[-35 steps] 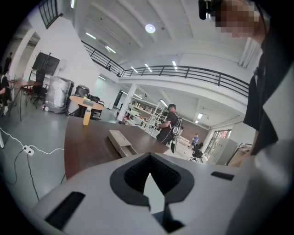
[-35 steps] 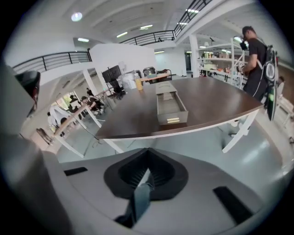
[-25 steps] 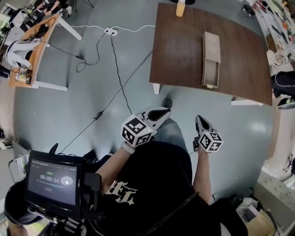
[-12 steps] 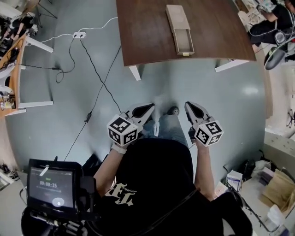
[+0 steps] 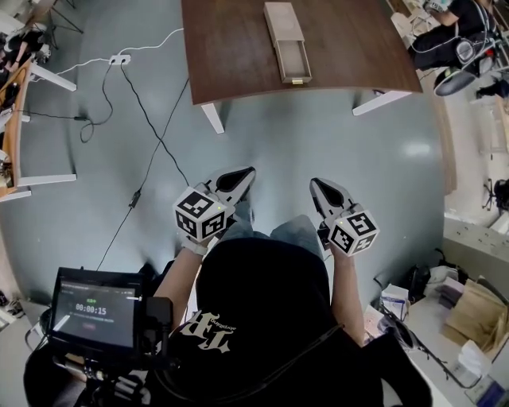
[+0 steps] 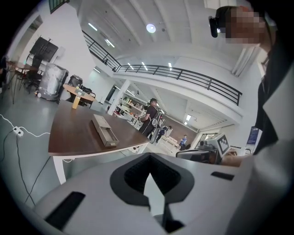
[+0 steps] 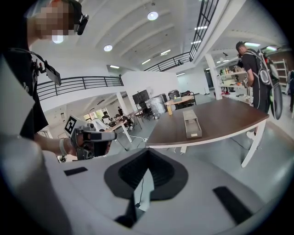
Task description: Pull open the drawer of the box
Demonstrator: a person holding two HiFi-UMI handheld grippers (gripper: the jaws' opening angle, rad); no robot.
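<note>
The long tan box [image 5: 280, 22] lies on the dark wooden table [image 5: 358, 40] at the top of the head view, its drawer [image 5: 293, 60] drawn out toward me. The box [image 6: 104, 131] also shows in the left gripper view, and the box [image 7: 191, 123] in the right gripper view, far off on the table. My left gripper [image 5: 242, 173] and right gripper [image 5: 316, 184] hang side by side over the floor in front of my body, well short of the table. Both are shut with nothing between the jaws.
Cables and a power strip [image 5: 119, 60] run across the grey floor at left. A desk [image 5: 16, 119] stands at the left edge. A seated person [image 5: 445, 32] is at top right, and a person with a backpack [image 7: 257, 78] stands by the table. Boxes and clutter [image 5: 469, 310] lie at lower right.
In the head view the table with the box has slid from the upper right to the top centre and sits farther off. Both grippers have spread slightly apart and stay shut.
</note>
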